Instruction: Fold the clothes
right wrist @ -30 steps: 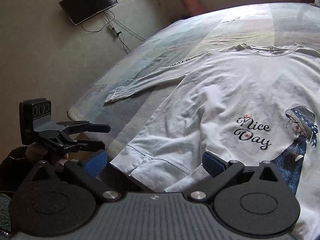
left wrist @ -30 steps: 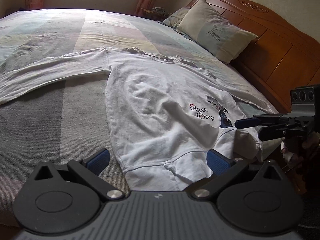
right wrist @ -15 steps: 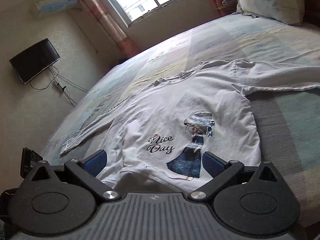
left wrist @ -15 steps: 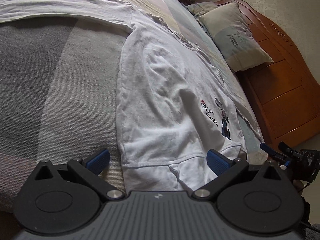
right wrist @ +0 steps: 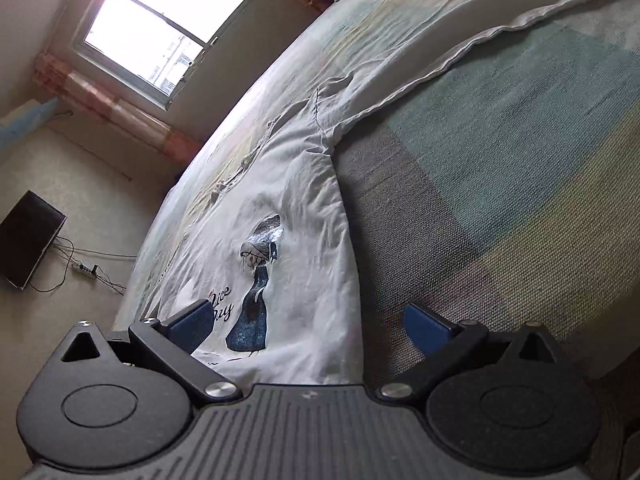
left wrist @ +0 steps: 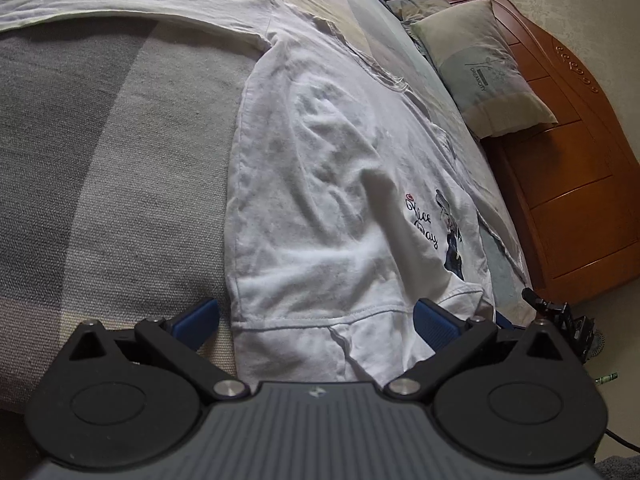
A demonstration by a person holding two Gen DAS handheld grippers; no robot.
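Wrinkled white long-sleeved cotton shirt (left wrist: 320, 184) with "Nice Day" print lies flat — left gripper (left wrist: 316, 318) and right gripper (right wrist: 308, 320) both spread wide at its hem.

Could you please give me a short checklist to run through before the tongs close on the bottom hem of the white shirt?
1. Left tongs open: ok.
2. Right tongs open: ok.
3. Left tongs straddle the hem corner of the shirt: ok, the side edge lies between the fingers.
4. Right tongs straddle the other hem corner: ok.
5. Fingers touching the fabric: cannot tell.
6. Both sleeves spread flat on the bed: ok for the near parts; the cuffs are out of view.
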